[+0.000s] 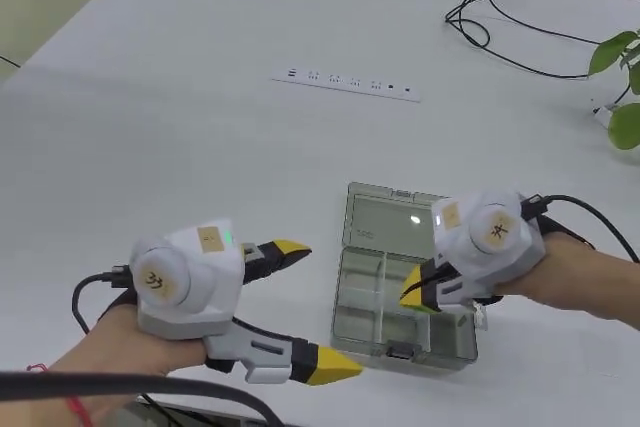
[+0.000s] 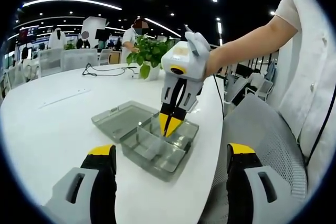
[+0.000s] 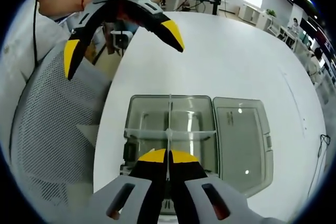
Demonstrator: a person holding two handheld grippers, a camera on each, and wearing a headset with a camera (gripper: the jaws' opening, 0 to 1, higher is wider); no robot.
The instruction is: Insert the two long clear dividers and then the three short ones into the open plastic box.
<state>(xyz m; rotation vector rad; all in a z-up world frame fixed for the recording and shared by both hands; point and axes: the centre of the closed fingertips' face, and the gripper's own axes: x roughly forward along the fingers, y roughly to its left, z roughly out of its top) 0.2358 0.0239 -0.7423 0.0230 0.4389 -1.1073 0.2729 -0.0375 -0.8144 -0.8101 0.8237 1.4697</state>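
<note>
The white counter (image 1: 150,97) runs out in front of you, with a strip (image 1: 348,83) lying flat at the far middle, a black cable (image 1: 490,32) looped at the far right and a plant (image 1: 625,87) at the right edge.

At the near left you hold the left gripper (image 1: 322,307) low over the counter, just left of the box. Its fingers are spread wide with nothing between them. In the left gripper view they stand either side of the box (image 2: 152,156), and in the right gripper view the left gripper (image 3: 123,51) shows gaping beyond it.

The box (image 1: 345,287) sits near you, right of centre, with its lid (image 1: 385,217) laid back flat on the far side. A cross divider (image 3: 194,134) already stands in it.

Your right gripper (image 1: 412,295) points down into the box from the right. Its fingers are drawn narrow, pinched on a thin clear divider (image 3: 169,116) that stands on edge in the box and crosses the cross divider at right angles. The left gripper view shows the right gripper (image 2: 169,127) with its tips down inside the box.
</note>
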